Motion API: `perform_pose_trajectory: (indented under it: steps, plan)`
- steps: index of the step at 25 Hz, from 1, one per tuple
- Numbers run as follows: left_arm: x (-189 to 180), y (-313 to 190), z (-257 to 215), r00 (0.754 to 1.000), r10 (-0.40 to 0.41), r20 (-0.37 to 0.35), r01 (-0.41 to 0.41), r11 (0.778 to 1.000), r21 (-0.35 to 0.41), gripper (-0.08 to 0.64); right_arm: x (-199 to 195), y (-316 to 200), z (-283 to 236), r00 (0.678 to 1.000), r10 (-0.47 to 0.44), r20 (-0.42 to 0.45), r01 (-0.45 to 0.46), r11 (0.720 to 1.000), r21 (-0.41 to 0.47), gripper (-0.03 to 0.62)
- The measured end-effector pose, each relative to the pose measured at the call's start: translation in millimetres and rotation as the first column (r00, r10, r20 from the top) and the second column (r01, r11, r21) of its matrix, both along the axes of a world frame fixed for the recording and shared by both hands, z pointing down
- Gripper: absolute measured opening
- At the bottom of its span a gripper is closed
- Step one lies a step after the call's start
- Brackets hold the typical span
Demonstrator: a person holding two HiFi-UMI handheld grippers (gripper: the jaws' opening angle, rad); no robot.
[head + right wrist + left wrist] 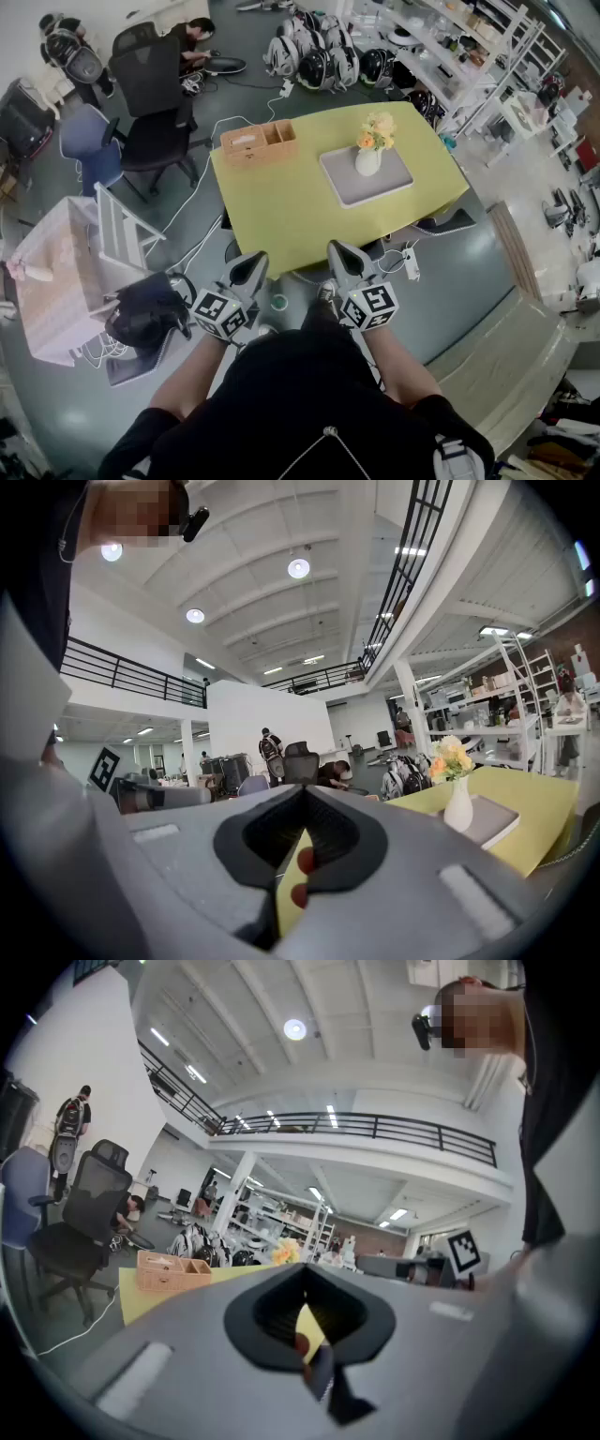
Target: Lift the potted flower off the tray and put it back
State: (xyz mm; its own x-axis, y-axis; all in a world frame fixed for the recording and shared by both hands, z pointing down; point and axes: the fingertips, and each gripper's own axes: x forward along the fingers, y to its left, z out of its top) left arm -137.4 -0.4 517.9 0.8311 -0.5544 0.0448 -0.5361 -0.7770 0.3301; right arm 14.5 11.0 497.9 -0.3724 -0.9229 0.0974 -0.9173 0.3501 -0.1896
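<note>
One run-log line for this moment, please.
potted flower: upright on tray | left gripper: shut, empty | right gripper: shut, empty | lift: pending

Empty fingers together; potted flower upright on tray, yellow table.

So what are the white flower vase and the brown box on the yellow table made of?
The vase looks like glazed ceramic: it is smooth and plain white, though it could be plastic. The box looks like woven wicker or rattan: it is tan with a rough, textured surface, but it is too small to be sure.
</note>
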Motion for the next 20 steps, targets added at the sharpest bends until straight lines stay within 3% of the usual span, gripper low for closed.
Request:
perform_pose_trajectory:
  steps: [11,15,20]
  plan:
    - [51.1,-29.3,9.7,1.0,-0.018,0.017,0.019,0.999,-0.039,0.007,69.9,-29.2,18.4,0.999,0.038,0.005,-0.038,0.999,-0.024,0.005]
    - [80.2,-49.9,15.1,0.999,-0.029,0.023,0.031,0.997,-0.068,0.008,123.6,-56.3,40.9,0.995,0.101,-0.012,-0.102,0.993,-0.057,0.011]
    - [121.6,-82.8,28.0,0.998,-0.054,0.034,0.057,0.993,-0.099,0.008,205.1,-108.3,97.8,0.982,0.176,-0.072,-0.184,0.973,-0.14,0.1]
